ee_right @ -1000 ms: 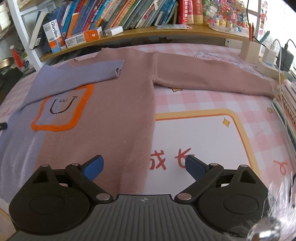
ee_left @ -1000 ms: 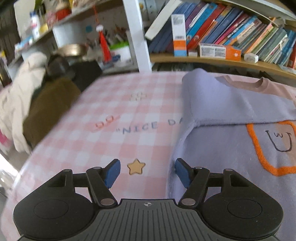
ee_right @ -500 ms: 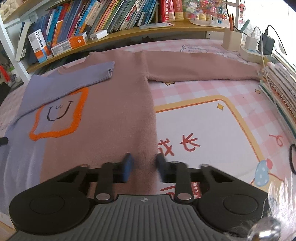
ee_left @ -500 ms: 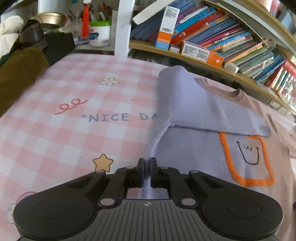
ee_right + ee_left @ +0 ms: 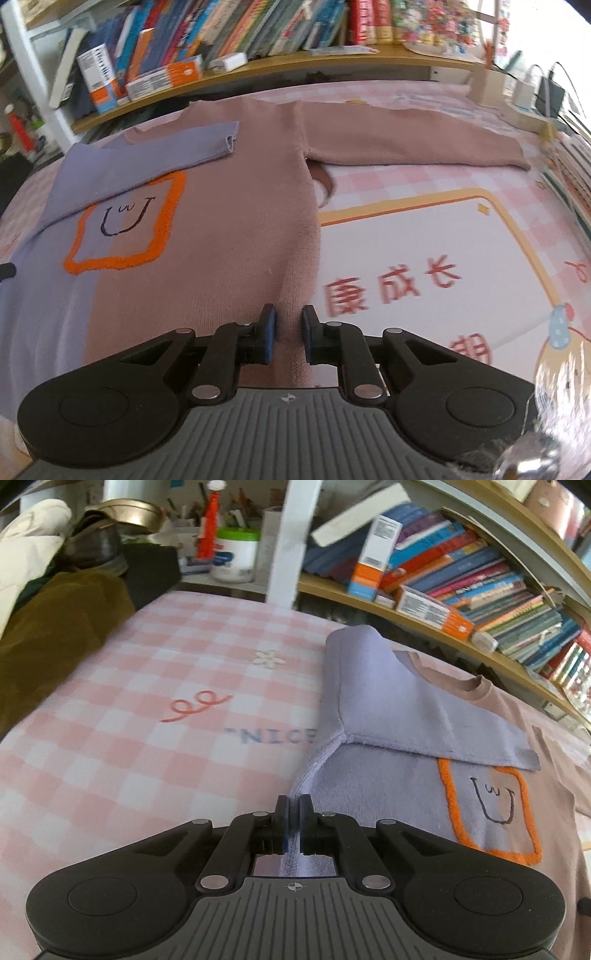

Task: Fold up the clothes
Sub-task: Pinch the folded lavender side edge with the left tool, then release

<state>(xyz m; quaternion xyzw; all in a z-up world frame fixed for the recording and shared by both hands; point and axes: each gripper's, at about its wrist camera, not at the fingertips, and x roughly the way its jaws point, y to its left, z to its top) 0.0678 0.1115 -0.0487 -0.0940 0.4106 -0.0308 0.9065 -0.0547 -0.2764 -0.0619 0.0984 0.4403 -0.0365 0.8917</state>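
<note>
Sweater [image 5: 229, 236], lying flat on the checked cloth [image 5: 155, 716], has only its lilac sleeve [image 5: 424, 716] folded across, the mauve sleeve [image 5: 406, 144] at one o'clock outstretched, while left gripper [image 5: 292, 823] clamps the lilac hem edge and right gripper [image 5: 289, 338] is closing on the mauve one.

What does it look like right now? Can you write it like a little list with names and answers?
garment: two-colour sweater, lilac and dusty pink, lying flat
picture on it: orange frame with a smiley
lilac sleeve: folded across the chest
pink sleeve: stretched out sideways
surface: pink checked tablecloth
left gripper: jaws shut on the sweater's lilac side edge
right gripper: jaws closing, the pink side edge bunched between them
behind: bookshelf full of books
</note>
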